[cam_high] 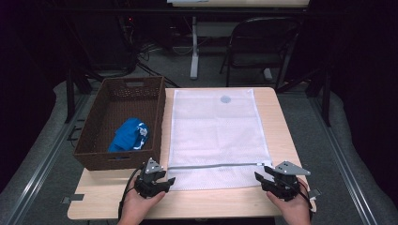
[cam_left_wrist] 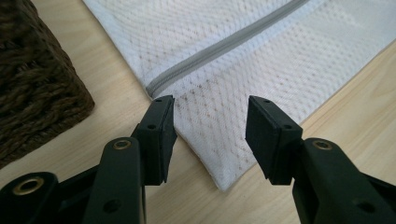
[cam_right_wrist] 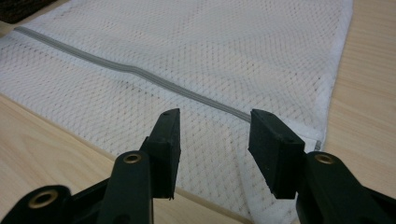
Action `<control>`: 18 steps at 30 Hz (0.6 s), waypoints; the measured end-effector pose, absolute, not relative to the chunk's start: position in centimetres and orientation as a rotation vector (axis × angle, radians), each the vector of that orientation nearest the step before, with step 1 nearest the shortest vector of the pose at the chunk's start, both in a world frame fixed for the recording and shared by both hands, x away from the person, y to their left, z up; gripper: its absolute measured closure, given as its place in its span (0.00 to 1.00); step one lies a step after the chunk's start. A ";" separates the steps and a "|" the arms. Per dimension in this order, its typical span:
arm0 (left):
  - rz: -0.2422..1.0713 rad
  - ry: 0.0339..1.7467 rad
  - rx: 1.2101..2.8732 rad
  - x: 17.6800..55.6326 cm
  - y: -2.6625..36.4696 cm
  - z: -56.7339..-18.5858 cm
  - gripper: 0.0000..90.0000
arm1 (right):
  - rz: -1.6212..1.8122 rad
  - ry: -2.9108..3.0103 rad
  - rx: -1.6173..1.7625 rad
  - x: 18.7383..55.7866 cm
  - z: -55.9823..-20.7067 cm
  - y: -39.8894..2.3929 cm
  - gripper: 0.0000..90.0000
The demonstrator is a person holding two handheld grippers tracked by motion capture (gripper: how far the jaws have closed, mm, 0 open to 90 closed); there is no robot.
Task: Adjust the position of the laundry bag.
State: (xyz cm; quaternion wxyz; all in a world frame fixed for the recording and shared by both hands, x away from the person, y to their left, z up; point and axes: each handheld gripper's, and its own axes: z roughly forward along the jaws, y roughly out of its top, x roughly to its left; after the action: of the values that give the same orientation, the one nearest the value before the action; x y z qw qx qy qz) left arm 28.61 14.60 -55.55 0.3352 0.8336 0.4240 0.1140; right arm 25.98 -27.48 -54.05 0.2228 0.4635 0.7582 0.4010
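Note:
A white mesh laundry bag (cam_high: 216,126) lies flat on the wooden table (cam_high: 211,202), its grey zipper (cam_high: 216,164) running across near the front edge. My left gripper (cam_high: 165,182) is at the bag's near left corner (cam_left_wrist: 219,177); its jaws stand open on either side of that corner, the pads off the mesh. At the near right corner, my right gripper (cam_high: 261,178) is open too, just above the mesh (cam_right_wrist: 210,51), close to the zipper's end (cam_right_wrist: 233,113). In the gripper views the jaw gaps (cam_left_wrist: 210,112) (cam_right_wrist: 212,123) hold nothing.
A brown wicker basket (cam_high: 157,117) stands left of the bag with a blue garment (cam_high: 129,136) inside; its corner (cam_left_wrist: 37,93) is close to my left gripper. A folding chair (cam_high: 263,42) stands beyond the table's far edge. Bare wood runs along the front edge.

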 end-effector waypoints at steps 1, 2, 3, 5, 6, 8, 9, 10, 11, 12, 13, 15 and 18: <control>0.308 1.111 2.179 28.7 14.5 -55.7 0.59 | 1.087 2.096 1.278 26.1 -54.1 -27.6 0.61; 0.305 1.112 2.191 28.9 14.5 -55.8 0.59 | 1.087 2.096 1.278 26.1 -54.1 -27.6 0.61; 0.304 1.129 2.189 29.1 14.4 -56.0 0.59 | 1.071 2.098 1.284 26.1 -54.1 -27.8 0.62; 0.313 1.127 2.187 29.2 14.3 -56.2 0.59 | 1.066 2.092 1.291 26.2 -54.1 -27.9 0.62; 0.307 1.131 2.185 29.3 14.2 -56.2 0.59 | 1.064 2.090 1.292 26.2 -54.1 -28.0 0.62; 0.308 1.131 2.183 29.3 14.2 -56.2 0.60 | 1.058 2.081 1.296 26.3 -54.1 -28.2 0.62; 0.302 1.139 2.180 29.4 14.1 -56.3 0.60 | 1.056 2.076 1.301 26.4 -54.2 -28.3 0.62; 0.302 1.139 2.180 29.4 14.1 -56.3 0.60 | 1.056 2.076 1.301 26.4 -54.2 -28.3 0.62; 0.304 1.141 2.181 29.4 14.0 -56.3 0.60 | 1.051 2.066 1.317 26.5 -54.2 -28.6 0.60; 0.308 1.144 2.184 29.4 14.0 -56.3 0.60 | 1.051 2.066 1.317 26.5 -54.2 -28.6 0.60; 0.311 1.147 2.190 29.4 13.9 -56.4 0.60 | 1.034 2.057 1.320 26.8 -54.3 -29.0 0.59; 0.320 1.157 2.194 29.5 13.9 -56.4 0.60 | 1.022 2.044 1.339 27.0 -54.4 -29.4 0.58; 0.315 1.160 2.193 29.6 13.9 -56.5 0.59 | 1.021 2.033 1.364 27.2 -54.5 -29.9 0.56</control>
State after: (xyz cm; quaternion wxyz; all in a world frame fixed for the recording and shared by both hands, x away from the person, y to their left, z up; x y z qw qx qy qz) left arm 29.55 13.91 -56.53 0.3151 0.8323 0.4402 0.1194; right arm 27.24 -29.89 -54.50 0.2419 0.4989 0.7437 0.3736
